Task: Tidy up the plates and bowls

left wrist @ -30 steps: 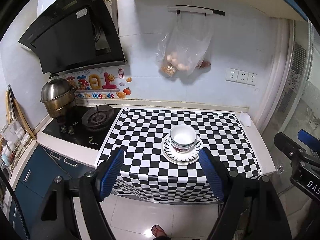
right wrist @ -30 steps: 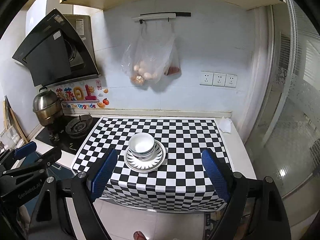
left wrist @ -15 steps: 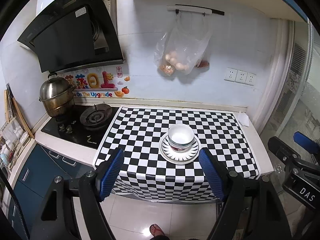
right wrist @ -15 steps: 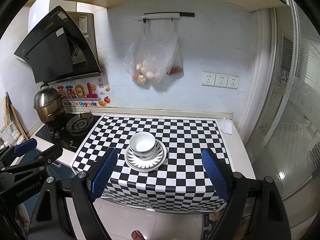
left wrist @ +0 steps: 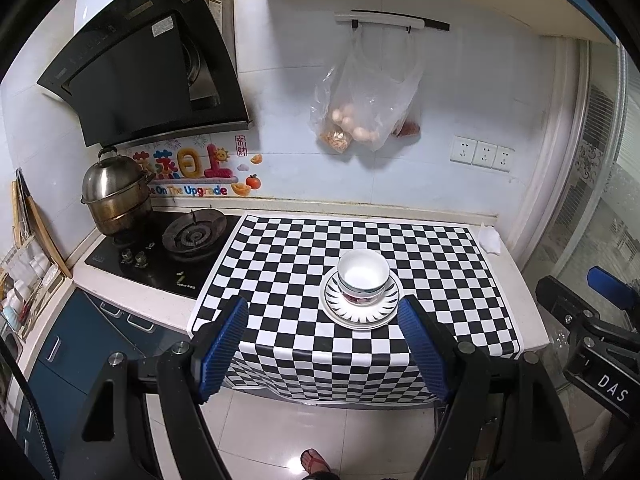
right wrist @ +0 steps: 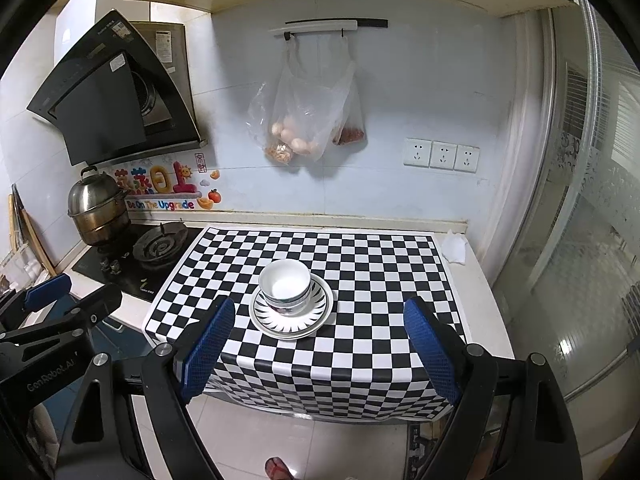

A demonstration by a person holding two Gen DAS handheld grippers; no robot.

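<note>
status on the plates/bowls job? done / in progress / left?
Done: the bowl sits upright on the striped plate, stacked on the checkered cloth.
In hand: nothing. The left hand-held gripper and right hand-held gripper are both open and empty, held off the counter's front edge.
Left: no other dishes visible to sort; whether the stack must move elsewhere can't be told.

The bowl [left wrist: 363, 274] is glossy white ceramic, and so is the plate [left wrist: 362, 316] under it, with a dark rayed pattern. Beneath the plate a smooth checked cloth [left wrist: 296, 264] covers the counter [left wrist: 532, 320]. Left of the cloth, the hob [left wrist: 132, 268] is shiny black glass and the pot [left wrist: 114, 196] polished metal. The tongs' pads [left wrist: 224, 344] are ribbed blue rubber on matt black plastic.
</note>
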